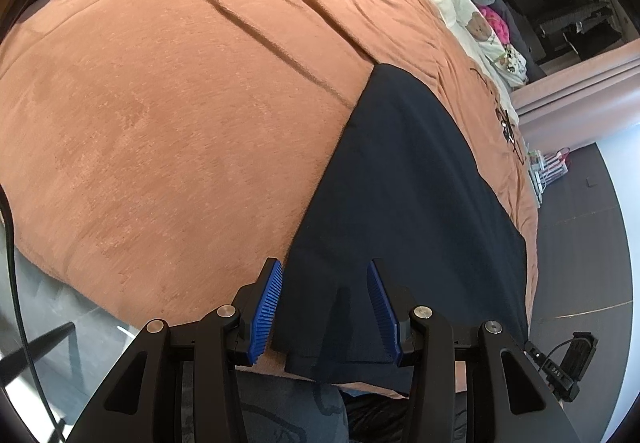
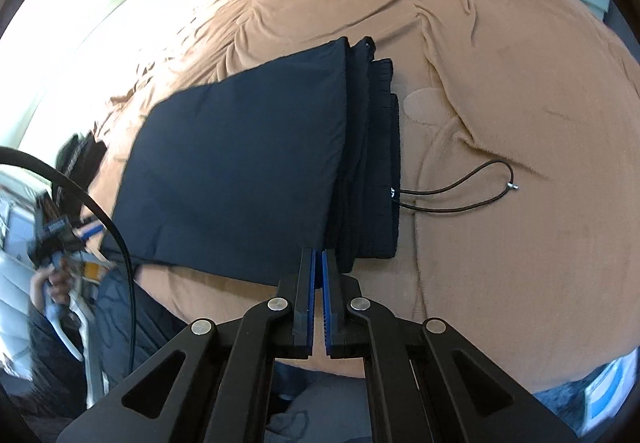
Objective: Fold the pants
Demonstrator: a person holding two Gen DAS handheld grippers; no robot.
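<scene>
Because the pants (image 2: 240, 171) lie folded in soft, limp layers on the blanket (image 2: 500, 123) — light, prone to slipping — grip the stacked edge at 6 o'clock. The right gripper (image 2: 319, 263) is clenched there, apparently pinching nothing; the left gripper (image 1: 324, 303) straddles the hem, half-spread.

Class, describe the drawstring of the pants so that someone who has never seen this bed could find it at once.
Start at the orange-brown blanket covering the bed, then find the dark navy pants folded on it. From the ribbed waistband at their right edge, the drawstring loops out onto the blanket: a thin dark cord with a small metal tip, the only thin line beside the broad cloth.
</scene>
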